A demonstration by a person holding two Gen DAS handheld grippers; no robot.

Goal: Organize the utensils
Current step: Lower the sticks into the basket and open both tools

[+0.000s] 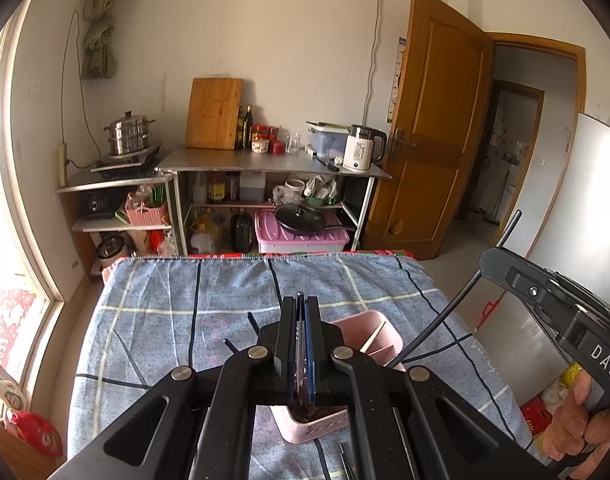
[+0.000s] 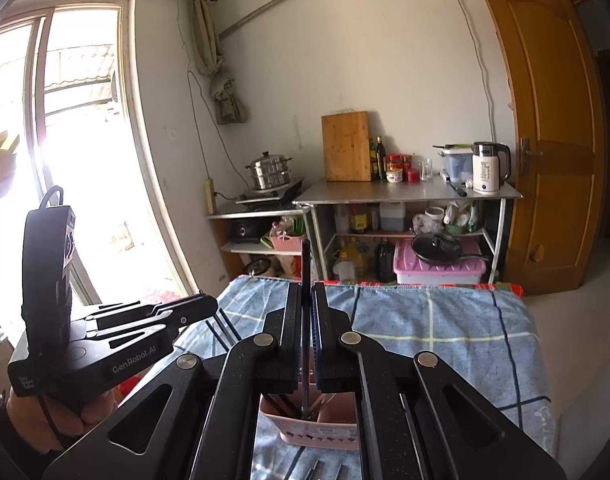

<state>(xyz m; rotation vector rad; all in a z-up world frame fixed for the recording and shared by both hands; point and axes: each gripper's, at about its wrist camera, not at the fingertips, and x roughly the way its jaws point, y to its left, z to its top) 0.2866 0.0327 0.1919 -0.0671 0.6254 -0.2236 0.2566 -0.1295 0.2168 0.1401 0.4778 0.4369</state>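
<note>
- Black fingers of the left hand-held gripper (image 1: pixel 301 320) fill the bottom centre of the left wrist view, pressed together on a thin metal utensil (image 1: pixel 301 340) whose flat handle stands edge-on between the blue pads
- Directly under those fingers sits a pink utensil holder (image 1: pixel 375 334), a plastic box with inner dividers and a small printed label on its near wall, resting on the desk (image 1: pixel 165 340) with its blue checked cloth
- Right hand-held gripper (image 2: pixel 306 320), at the bottom centre of the right wrist view, is clamped on a long dark chopstick (image 2: pixel 305 264) that stands nearly upright, its lower end inside the same pink holder
- Seen from the left wrist view, that chopstick runs as a dark diagonal line from the holder toward the right edge of the frame
- More slim utensils (image 2: pixel 317 470) lie flat on the cloth at the bottom edge, just in front of the holder
</note>
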